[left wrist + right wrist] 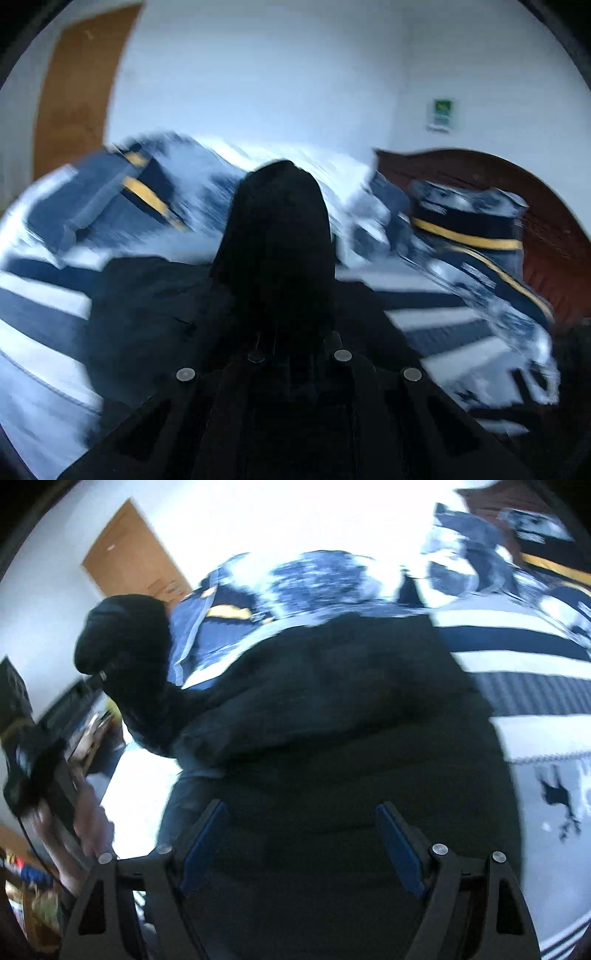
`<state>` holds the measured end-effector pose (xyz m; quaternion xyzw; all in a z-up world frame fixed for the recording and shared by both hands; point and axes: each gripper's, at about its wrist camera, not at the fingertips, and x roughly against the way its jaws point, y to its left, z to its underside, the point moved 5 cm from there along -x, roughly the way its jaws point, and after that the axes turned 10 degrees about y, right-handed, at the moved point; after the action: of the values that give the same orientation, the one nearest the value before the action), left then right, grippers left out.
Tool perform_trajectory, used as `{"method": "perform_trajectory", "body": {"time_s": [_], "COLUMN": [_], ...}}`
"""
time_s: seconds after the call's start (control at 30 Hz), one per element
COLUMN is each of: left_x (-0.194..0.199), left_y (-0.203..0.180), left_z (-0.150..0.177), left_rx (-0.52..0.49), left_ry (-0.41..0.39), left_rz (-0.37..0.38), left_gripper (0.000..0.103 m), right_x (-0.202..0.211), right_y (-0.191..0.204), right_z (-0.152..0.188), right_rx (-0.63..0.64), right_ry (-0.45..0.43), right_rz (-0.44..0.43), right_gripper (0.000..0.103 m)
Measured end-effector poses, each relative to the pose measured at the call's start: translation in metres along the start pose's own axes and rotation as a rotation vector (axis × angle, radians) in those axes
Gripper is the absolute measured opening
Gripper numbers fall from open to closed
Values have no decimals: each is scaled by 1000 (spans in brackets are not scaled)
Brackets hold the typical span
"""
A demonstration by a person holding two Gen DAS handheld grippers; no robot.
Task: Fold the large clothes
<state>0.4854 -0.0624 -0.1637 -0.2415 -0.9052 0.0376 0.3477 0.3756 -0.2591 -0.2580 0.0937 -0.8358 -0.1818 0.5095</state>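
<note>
A large dark garment (332, 709) lies on a bed with a blue and white striped cover (517, 664). In the left wrist view my left gripper (291, 332) is shut on a bunched fold of the dark garment (280, 229), which rises in front of the lens and hides the fingertips. In the right wrist view that lifted part (125, 635) shows at the upper left, with the left gripper (101, 675) beneath it. My right gripper (303, 834) is open, its blue pads (399, 845) spread just above the garment, holding nothing.
Patterned blue pillows with yellow bands (476, 236) lie at the head of the bed by a dark red headboard (535, 206). A wooden door (81, 88) stands at the left. A cluttered shelf (33, 878) is at the lower left of the right wrist view.
</note>
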Motion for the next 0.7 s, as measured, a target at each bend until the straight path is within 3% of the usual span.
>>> {"method": "perform_trajectory", "body": {"time_s": [0.13,0.23,0.3,0.33,0.4,0.47,0.57,0.67,0.7], "left_x": [-42,-52,-43,-33,-4,14,19,0,-12], "left_y": [-24,-24,-23,-22,-13,2,55,129,158], "left_z": [25,40,41,37,21,4,-11,-4,5], "left_rx": [-57,-23,46,67,111,149,257,444,527], "left_ry": [138,213,235,214,125,49,41,108,163], "left_rz": [10,83,188,239,309,338,258,51,-22], "left_gripper": [8,22,51,59,89,95,95,95,94], "right_x": [8,4,-3,-5,-5,-7,-11,-31,-45], "right_y": [-53,-70,-71,-70,-69,-66,-52,-22,-12], "right_z": [-11,-17,-21,-24,-31,-43,-65,-93,-103], "right_rx": [-142,-204,-233,-240,-242,-236,-185,-57,-18], "right_ry": [-30,-44,-42,-43,-59,-60,-62,-12,17], "right_rz": [11,-16,-38,-47,-53,-81,-101,-110,-100], "right_gripper": [85,85,85,85,85,85,85,85,85]}}
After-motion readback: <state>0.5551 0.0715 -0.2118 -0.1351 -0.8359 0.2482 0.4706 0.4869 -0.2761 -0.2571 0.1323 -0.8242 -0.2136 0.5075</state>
